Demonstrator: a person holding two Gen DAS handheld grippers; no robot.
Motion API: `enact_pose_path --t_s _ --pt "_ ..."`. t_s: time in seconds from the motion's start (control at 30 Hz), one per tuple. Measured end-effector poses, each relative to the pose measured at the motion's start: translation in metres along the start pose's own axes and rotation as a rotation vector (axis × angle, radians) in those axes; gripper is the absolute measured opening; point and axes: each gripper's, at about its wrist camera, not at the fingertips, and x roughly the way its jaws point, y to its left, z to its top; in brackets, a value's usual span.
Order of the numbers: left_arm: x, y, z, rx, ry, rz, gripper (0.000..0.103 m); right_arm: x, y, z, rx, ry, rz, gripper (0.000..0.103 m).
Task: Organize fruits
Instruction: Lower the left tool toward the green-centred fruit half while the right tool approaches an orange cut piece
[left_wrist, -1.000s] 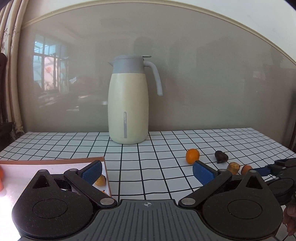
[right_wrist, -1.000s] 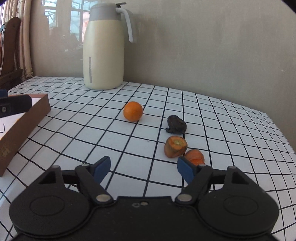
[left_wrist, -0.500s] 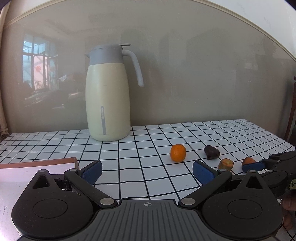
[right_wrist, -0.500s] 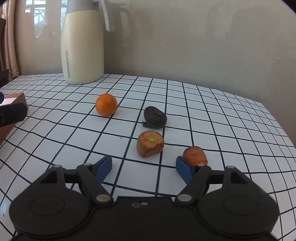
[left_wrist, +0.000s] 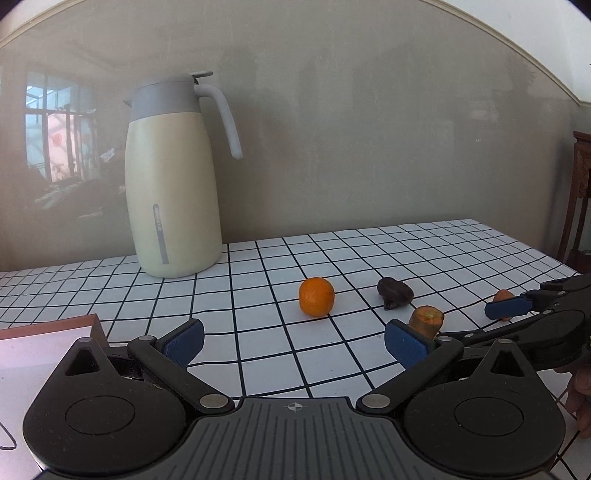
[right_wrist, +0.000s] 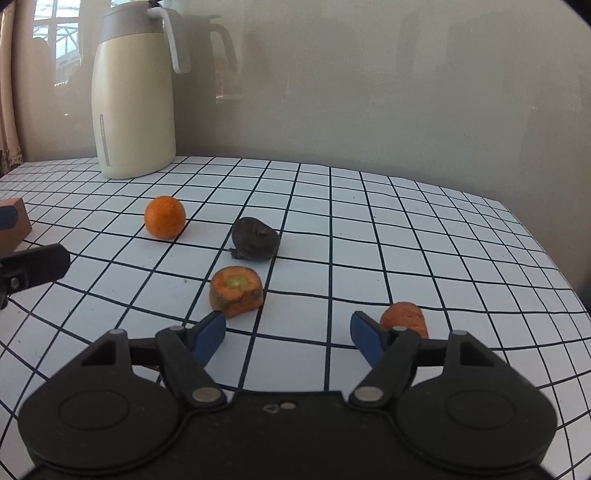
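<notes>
Right wrist view shows the right gripper (right_wrist: 288, 334) low over the checked tablecloth (right_wrist: 424, 236), its blue pads spread wide with nothing between them. Just ahead of the left pad lies a cut carrot stub (right_wrist: 236, 291), cut face up, and just beyond the right pad sits a second carrot piece (right_wrist: 404, 319). Farther out rest a dark, wrinkled fruit (right_wrist: 255, 238) and, to its left, an orange (right_wrist: 164, 217); the two lie near each other but apart. A cream jug (right_wrist: 133, 92) with a grey lid stands upright by the wall.

From the left wrist view, the left gripper (left_wrist: 293, 341) is likewise released and empty, hovering near the corner of a brown box (left_wrist: 48, 339) at the left. The orange (left_wrist: 316, 297), dark fruit (left_wrist: 394, 293) and carrot stub (left_wrist: 426, 320) lie ahead and to its right, with the other gripper reaching in from the right edge.
</notes>
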Motion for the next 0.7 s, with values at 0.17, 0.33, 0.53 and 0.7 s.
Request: enact_pose_path --t_s 0.17,0.33,0.53,0.7 --pt "0.004 -0.011 0.0 0.013 0.008 -0.025 0.103 -0.003 -0.002 0.001 -0.012 0.0 -0.015 0.066" --pt "0.011 -0.021 0.0 0.019 0.02 -0.052 0.103 -0.025 -0.008 -0.005 -0.043 -0.057 -0.031 0.066" --pt "0.021 -0.045 0.0 0.055 0.039 -0.082 0.103 -0.026 -0.035 -0.01 0.012 -0.066 -0.102 0.065" --pt "0.036 -0.067 0.005 0.093 0.068 -0.102 0.096 -0.011 -0.049 -0.007 0.037 -0.029 -0.112 0.05"
